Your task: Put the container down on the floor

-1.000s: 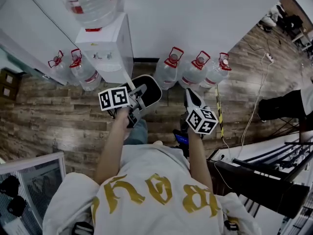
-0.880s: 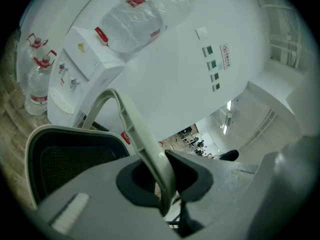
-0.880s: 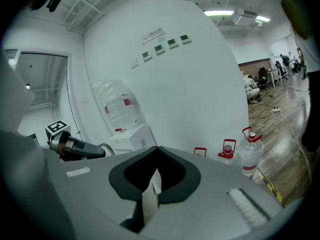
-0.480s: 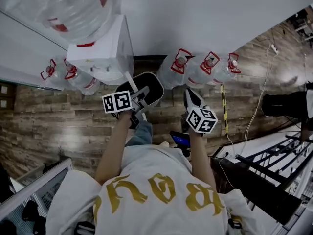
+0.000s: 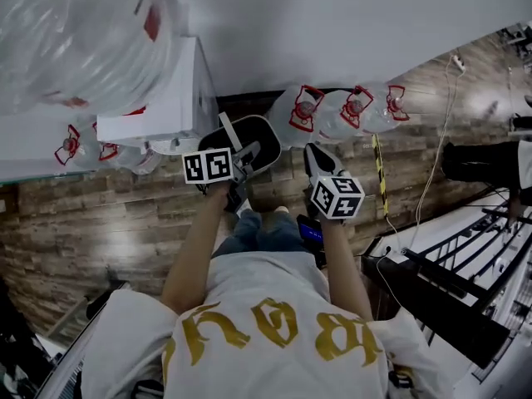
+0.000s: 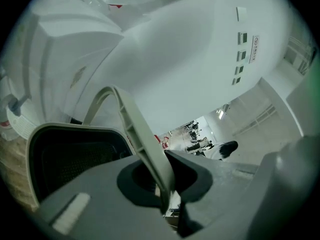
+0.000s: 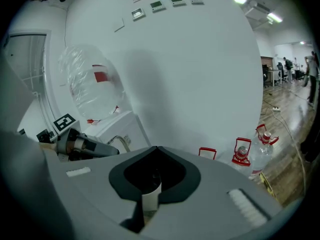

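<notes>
The container (image 5: 253, 142) is a black bin with a pale grey rim and a thin pale handle. It hangs above the wooden floor, in front of the person's knees. My left gripper (image 5: 239, 161) is shut on that handle. In the left gripper view the handle (image 6: 134, 129) runs down between the closed jaws of the left gripper (image 6: 164, 186), and the bin's dark inside (image 6: 75, 156) hangs at the left. My right gripper (image 5: 314, 158) is beside the container on its right, apart from it. Its jaws meet with nothing in them, as the right gripper view shows of the right gripper (image 7: 151, 184).
A white water dispenser (image 5: 166, 98) with a big clear bottle (image 5: 75, 32) stands against the wall at the left. Several red-handled water jugs (image 5: 332, 110) line the wall, with more of them (image 5: 83, 146) to the left. A cable (image 5: 432, 165) and a black rack (image 5: 465, 306) lie at the right.
The view has swung closer to the dispenser, whose bottle now fills the top left. Both grippers and the held container sit slightly higher in the picture; the grip is unchanged.
</notes>
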The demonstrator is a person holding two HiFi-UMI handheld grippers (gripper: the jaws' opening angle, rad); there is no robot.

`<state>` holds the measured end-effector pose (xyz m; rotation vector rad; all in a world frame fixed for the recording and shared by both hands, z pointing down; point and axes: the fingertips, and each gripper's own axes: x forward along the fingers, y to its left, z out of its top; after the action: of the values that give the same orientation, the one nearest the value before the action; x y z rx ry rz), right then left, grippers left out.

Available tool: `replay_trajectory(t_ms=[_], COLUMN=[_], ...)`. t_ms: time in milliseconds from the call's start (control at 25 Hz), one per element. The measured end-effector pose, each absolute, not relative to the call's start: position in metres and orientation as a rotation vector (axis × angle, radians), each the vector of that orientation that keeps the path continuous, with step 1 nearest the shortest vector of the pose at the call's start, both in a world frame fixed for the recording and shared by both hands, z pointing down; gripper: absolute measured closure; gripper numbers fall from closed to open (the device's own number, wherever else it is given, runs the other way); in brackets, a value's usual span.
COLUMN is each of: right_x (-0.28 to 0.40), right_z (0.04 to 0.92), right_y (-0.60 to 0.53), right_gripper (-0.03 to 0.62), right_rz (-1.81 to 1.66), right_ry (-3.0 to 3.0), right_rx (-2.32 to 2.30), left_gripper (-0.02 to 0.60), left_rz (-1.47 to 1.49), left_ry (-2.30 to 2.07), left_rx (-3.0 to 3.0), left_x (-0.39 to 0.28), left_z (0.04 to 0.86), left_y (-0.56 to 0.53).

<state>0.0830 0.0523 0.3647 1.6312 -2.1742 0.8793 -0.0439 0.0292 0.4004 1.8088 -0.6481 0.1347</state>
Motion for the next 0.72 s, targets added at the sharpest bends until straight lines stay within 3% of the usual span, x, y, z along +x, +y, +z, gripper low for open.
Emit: replay_trajectory(t_ms=[720], right_x=[0.109], right_z=[0.444], right_y=[-0.024], right_gripper=[0.568], right_rz=[0.955], right_ry=[-2.124], right_rx=[1.490], left_gripper=[0.555], left_rz=[0.182], left_ry=[-0.682], left_rx=[1.789], left_x=[-0.008], left_z=[0.457], left_y=[-0.044])
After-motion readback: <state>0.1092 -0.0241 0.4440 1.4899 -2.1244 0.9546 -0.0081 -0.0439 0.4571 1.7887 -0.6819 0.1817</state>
